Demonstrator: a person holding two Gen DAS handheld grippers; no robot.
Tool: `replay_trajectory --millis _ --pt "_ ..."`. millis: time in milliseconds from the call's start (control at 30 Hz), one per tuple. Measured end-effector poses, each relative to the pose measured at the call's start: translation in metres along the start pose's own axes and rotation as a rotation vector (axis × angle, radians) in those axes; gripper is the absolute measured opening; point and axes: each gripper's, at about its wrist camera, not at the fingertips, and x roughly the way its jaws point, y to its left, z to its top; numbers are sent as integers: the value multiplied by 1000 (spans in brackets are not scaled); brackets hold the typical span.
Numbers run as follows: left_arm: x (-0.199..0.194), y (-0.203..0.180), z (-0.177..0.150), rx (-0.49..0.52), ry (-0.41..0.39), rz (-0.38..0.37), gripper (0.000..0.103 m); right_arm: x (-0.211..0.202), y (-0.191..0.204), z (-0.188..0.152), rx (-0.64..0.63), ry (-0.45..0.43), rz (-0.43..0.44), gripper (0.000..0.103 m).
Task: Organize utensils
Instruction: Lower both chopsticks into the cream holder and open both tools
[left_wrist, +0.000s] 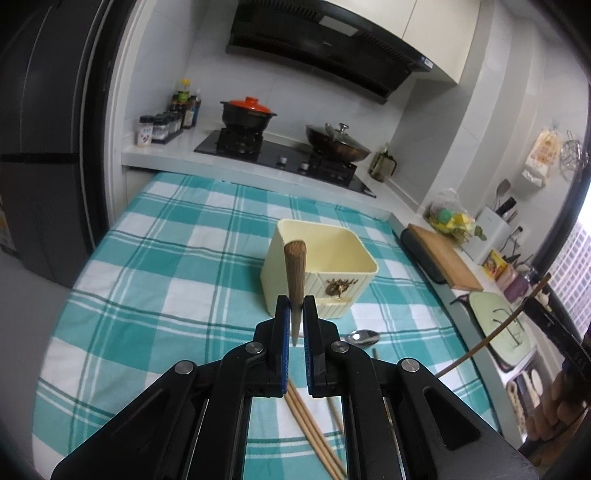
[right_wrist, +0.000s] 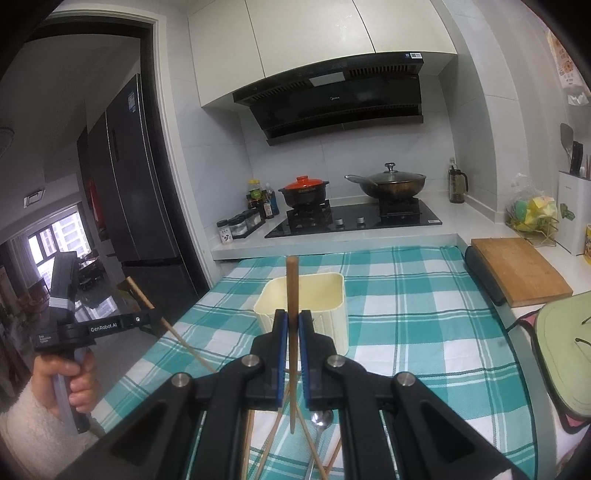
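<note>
1. The left tool has its blue-padded fingers pinching a single brown wooden chopstick. The stick stands nearly upright between the pads, its thick, grain-streaked butt end uppermost and its narrow tip hanging just below the pads.
2. In the right wrist view the same left tool shows at the far left, held by a hand in a fluffy white sleeve, the stick slanting through it.
3. The right tool is pressed together on a plain light-brown round wooden chopstick. This one also stands upright, its blunt top above the pads and its lower end reaching down past them.
4. Both sticks are lifted clear of the tabletop, which wears a teal-and-white checked cloth.
5. A cream square plastic utensil holder with a ribbed front and a gold emblem stands on the cloth just beyond both tools; its inside looks bare.
6. Near the tools, several more light wooden chopsticks lie loose on the cloth, some crossing one another.
7. A shiny steel spoon lies among them, bowl towards the holder.
</note>
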Motion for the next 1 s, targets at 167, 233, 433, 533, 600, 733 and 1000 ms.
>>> replay_trajectory --millis 167,233,433,533,600,733,1000 --pt "-6 -3 3 8 -28 -11 5 -1 4 3 -11 -2 -4 6" --pt "-10 -6 8 21 -35 -13 5 -1 5 5 -13 -8 -6 6" --pt "-23 -22 44 65 -70 -46 5 9 2 27 -18 -25 -4 6" --pt "-21 -34 74 72 -88 -78 5 20 2 53 -41 -65 -11 6" --pt "-13 -43 94 92 -109 -73 5 31 2 74 -45 -99 -12 6" --pt "27 -53 123 114 -89 -63 5 67 7 111 -87 -150 -23 6" --pt "146 -39 118 122 154 -10 5 190 -4 115 -38 62 -31 6"
